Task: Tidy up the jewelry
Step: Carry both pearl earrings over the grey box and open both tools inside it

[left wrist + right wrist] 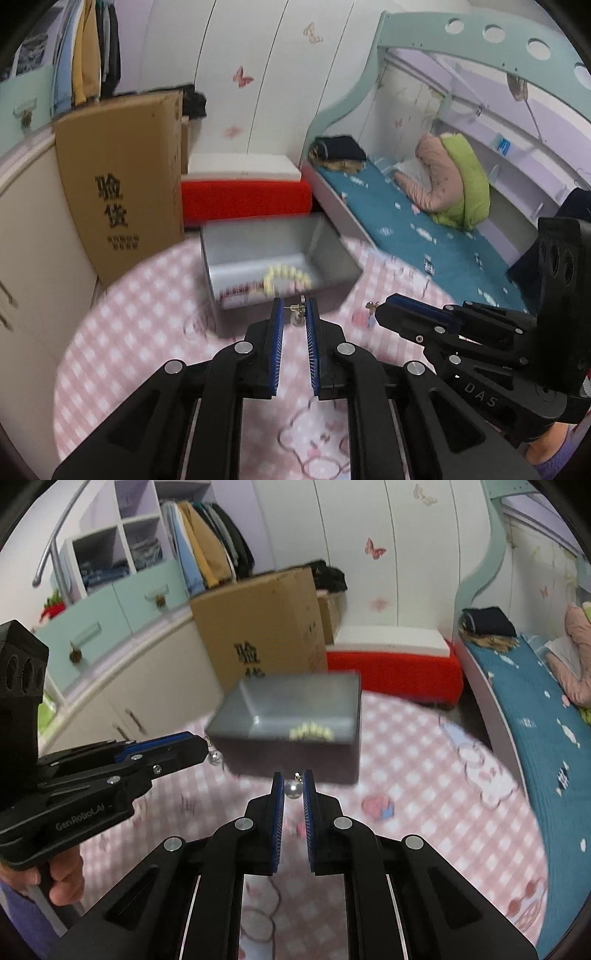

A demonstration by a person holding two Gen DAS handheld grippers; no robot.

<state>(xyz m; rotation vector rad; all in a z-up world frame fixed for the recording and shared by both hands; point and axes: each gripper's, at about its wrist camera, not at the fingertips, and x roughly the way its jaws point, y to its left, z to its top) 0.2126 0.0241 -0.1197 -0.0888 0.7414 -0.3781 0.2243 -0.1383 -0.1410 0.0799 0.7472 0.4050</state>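
Two hand-held grippers above a round tabletop [110, 332] with a pink checked cloth, each carrying one earring toward an open grey box [332, 254].

The left gripper [294, 314] has its jaws closed to a narrow gap on a small gold-coloured earring [296, 314], pinched at the very tips. The right gripper [294, 788] likewise has its jaws clamped on a pearl earring [291, 788], again held only at the tips. Both grippers sit just near of the box's front wall. A bead bracelet [286, 278] already lies inside the box, toward its near side.

Risks, as judged from this arrangement: (a) each earring is tiny and held by little more than its edge, so a slight loosening or a jolt could drop it onto the patterned cloth, where it would be hard to find; (b) the round pearl could roll or squirt out from between the flat pads; (c) the grippers are close together and converging on one opening, so they may collide; (d) release short of the front wall would land the earrings outside the box. Both views are motion-blurred, so finer detail cannot be made out.
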